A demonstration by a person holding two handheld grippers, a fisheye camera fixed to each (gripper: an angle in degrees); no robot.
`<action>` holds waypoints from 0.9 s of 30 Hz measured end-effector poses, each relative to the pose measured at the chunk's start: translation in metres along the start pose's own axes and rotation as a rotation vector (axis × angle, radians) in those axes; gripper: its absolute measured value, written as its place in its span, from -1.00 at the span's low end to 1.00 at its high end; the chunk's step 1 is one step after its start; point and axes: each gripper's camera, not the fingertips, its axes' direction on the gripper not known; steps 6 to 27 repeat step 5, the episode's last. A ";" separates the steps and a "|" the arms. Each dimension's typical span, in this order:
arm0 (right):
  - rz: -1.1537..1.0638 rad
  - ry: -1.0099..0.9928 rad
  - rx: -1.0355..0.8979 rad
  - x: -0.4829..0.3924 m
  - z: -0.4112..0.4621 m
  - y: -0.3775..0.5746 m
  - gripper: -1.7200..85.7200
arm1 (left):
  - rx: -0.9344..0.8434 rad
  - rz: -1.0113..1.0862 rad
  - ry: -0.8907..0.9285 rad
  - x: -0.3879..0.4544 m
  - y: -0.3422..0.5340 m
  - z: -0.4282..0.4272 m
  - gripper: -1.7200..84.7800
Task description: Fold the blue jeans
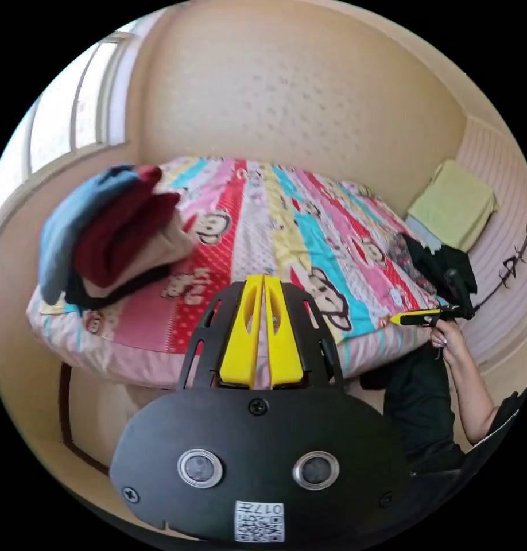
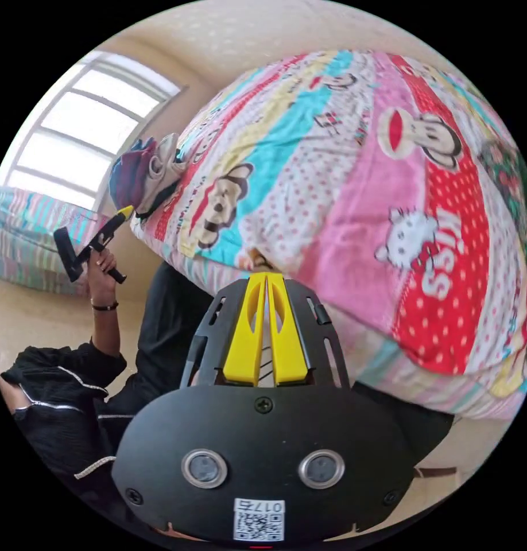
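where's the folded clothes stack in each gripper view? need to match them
Left gripper view: folded clothes stack sits at the left, on the bed's near corner.
Right gripper view: same stack is small, upper left, at the bed's far end below the window.
Shared landmark: cartoon-print bedsheet.

Bright, even daylight in both views, entering through a large white-framed window (image 1: pixel 74 109) seen at the upper left of the left gripper view and through the pale gridded window (image 2: pixel 85 132) at the upper left of the right gripper view. Window panes blown out to near white, no detail beyond the glass. Soft, faint shadows only, darkest under the overhang of the striped cartoon-print bedspread (image 1: pixel 286 229). Colours vivid and well saturated. Strong fisheye bending, with cream walls (image 1: pixel 309 97) curving toward the rim. Black corners around each circular picture. Slight softness at the circle's edge, sharp focus in the middle
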 end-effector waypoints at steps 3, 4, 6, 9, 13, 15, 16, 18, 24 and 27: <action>0.123 -0.011 0.156 0.056 -0.074 0.069 -0.93 | -0.040 0.171 -0.030 0.097 -0.034 0.047 -0.98; 0.161 0.032 0.227 0.072 -0.110 0.092 -0.92 | -0.043 0.246 -0.062 0.133 -0.049 0.059 -0.98; 0.198 0.084 0.299 0.087 -0.146 0.114 -0.91 | -0.047 0.281 -0.077 0.150 -0.055 0.066 -0.98; 0.198 0.084 0.299 0.087 -0.146 0.114 -0.91 | -0.047 0.281 -0.077 0.150 -0.055 0.066 -0.98; 0.198 0.084 0.299 0.087 -0.146 0.114 -0.91 | -0.047 0.281 -0.077 0.150 -0.055 0.066 -0.98; 0.198 0.084 0.299 0.087 -0.146 0.114 -0.91 | -0.047 0.281 -0.077 0.150 -0.055 0.066 -0.98; 0.198 0.084 0.299 0.087 -0.146 0.114 -0.91 | -0.047 0.281 -0.077 0.150 -0.055 0.066 -0.98; 0.198 0.084 0.299 0.087 -0.146 0.114 -0.91 | -0.047 0.281 -0.077 0.150 -0.055 0.066 -0.98; 0.198 0.084 0.299 0.087 -0.146 0.114 -0.91 | -0.047 0.281 -0.077 0.150 -0.055 0.066 -0.98; 0.198 0.084 0.299 0.087 -0.146 0.114 -0.91 | -0.047 0.281 -0.077 0.150 -0.055 0.066 -0.98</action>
